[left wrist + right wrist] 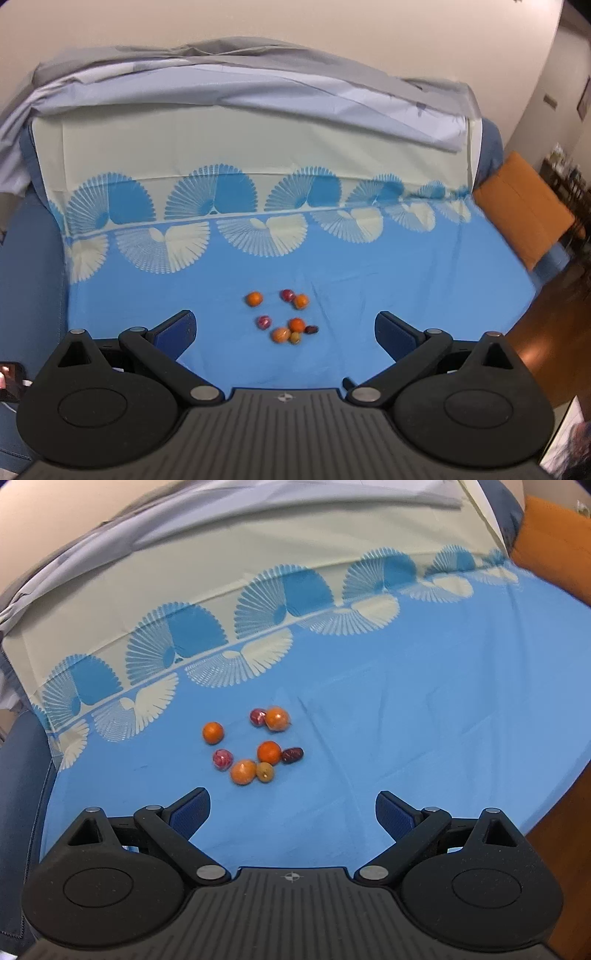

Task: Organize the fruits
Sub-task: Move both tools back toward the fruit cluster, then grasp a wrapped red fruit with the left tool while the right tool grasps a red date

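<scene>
The left gripper [284, 328] and the right gripper [293, 808] both hang level, fingers [192, 812] spread wide apart, nothing between them.

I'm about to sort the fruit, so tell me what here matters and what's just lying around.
For the job: oranges, red wrapped fruits, dark date, small yellowish fruit, left hand-held gripper, right hand-held gripper.

Just around: blue sheet, orange cushion, grey cover.

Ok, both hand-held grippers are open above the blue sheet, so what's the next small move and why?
Probably lower the right hand-held gripper toward the lone orange. It sits apart from the other fruit, so the open jaws can close on it without nudging neighbours. Nothing is held yet.
</scene>
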